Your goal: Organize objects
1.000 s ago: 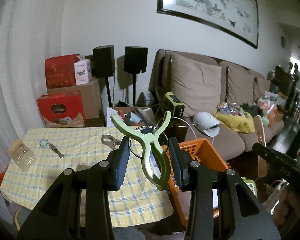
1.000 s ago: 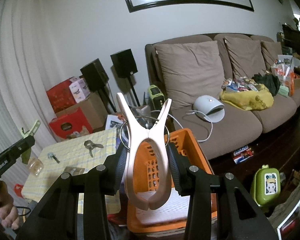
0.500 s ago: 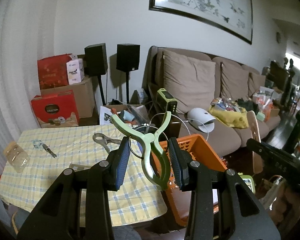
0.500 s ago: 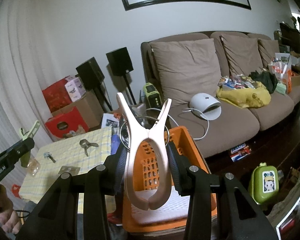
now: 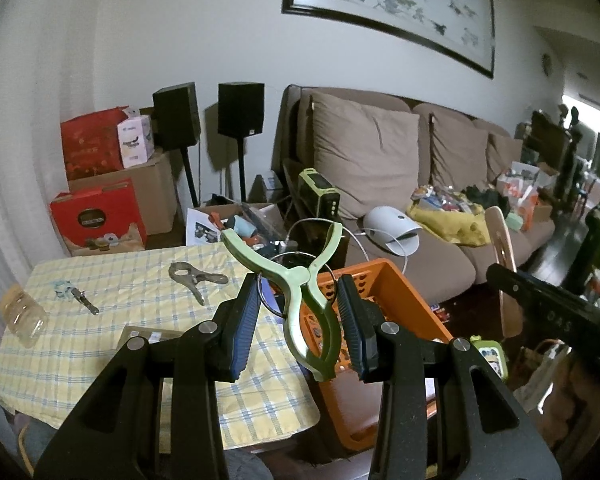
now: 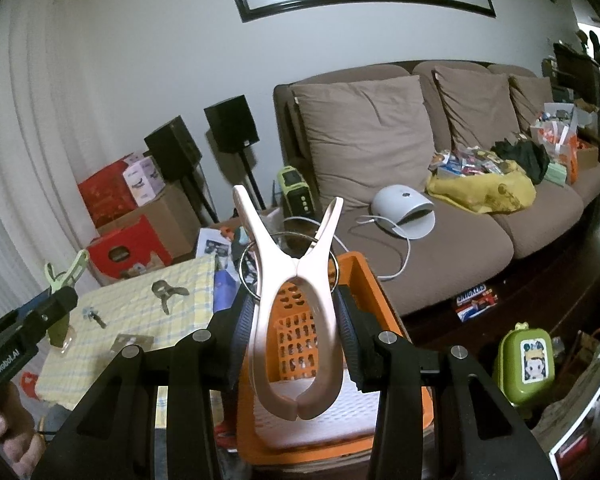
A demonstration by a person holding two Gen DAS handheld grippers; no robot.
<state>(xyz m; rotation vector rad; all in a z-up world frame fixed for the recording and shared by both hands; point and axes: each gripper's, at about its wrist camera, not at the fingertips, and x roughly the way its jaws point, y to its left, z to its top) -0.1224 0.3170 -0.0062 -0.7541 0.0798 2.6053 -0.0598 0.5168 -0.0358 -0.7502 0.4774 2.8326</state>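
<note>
1. Holding a green clothes peg (image 5: 300, 284) in the left gripper (image 5: 298, 322), fingers (image 5: 246, 320) clamped on it from both sides. The peg is sitting tilted, handles splayed up and away from the camera, closed end down near the right finger.
2. Doing the same on the other side: the right gripper (image 6: 296, 340) is squeezing a pale pink clothes peg (image 6: 296, 300), which is standing pretty much upright, handles up, closed tips hanging down between the fingers.
3. Both pegs are being held in the air above the orange basket (image 5: 396, 284), which is sitting just beside the right edge of the table (image 5: 112, 344). In the right wrist view the pink one is lining up right over the basket's opening (image 6: 364, 280); something white and ribbed is lying in the bottom of it.
4. The table is wearing a yellow checked cloth. Lying on it: a grey metal clamp (image 5: 196, 278) near the far middle, a small key-like thing (image 5: 82, 300) to the left, a clear plastic container (image 5: 20, 318) at the left edge, and a flat card or packet (image 5: 148, 334) near the front, partly behind the left finger.
5. The left gripper with its green peg is also peeking in at the left edge of the right wrist view (image 6: 62, 276).
6. Background: a brown sofa (image 6: 440, 200) with cushions and clutter.
</note>
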